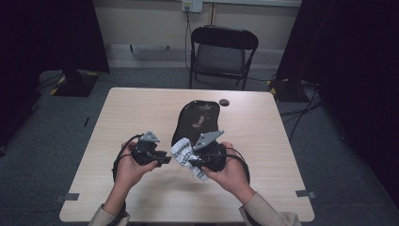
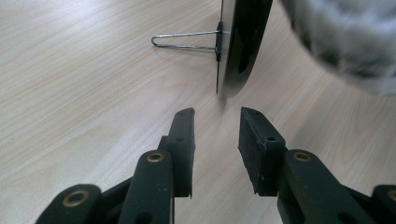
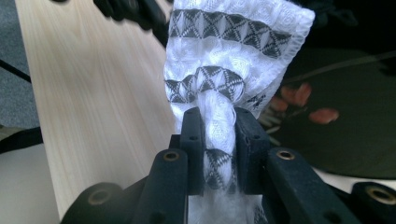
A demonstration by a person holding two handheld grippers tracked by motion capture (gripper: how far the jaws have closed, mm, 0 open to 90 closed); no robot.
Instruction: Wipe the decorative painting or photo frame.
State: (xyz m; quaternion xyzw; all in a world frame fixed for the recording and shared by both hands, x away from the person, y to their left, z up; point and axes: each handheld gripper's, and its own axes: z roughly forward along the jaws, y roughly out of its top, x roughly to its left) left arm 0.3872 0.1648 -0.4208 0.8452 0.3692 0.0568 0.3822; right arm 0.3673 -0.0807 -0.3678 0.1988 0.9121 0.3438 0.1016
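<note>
A glossy black plate (image 1: 197,117) with a flower painting stands tilted on the table, propped from behind by a thin wire stand (image 2: 187,39). Its dark edge (image 2: 243,42) rises just beyond my left gripper (image 2: 217,116), which is open and empty a little above the wood. That left gripper (image 1: 164,159) sits at the plate's near left. My right gripper (image 3: 218,119) is shut on a white cloth (image 3: 229,46) with grey diamond bands. The cloth (image 1: 183,151) hangs bunched against the plate's lower front, with the right gripper (image 1: 194,163) behind it. The plate's painted face (image 3: 345,130) lies past the cloth.
The light wood table (image 1: 136,108) has open surface to the left and right of the plate. A small black round object (image 1: 224,102) lies near the far edge. A black folding chair (image 1: 223,52) stands beyond the table. Dark curtains hang on both sides.
</note>
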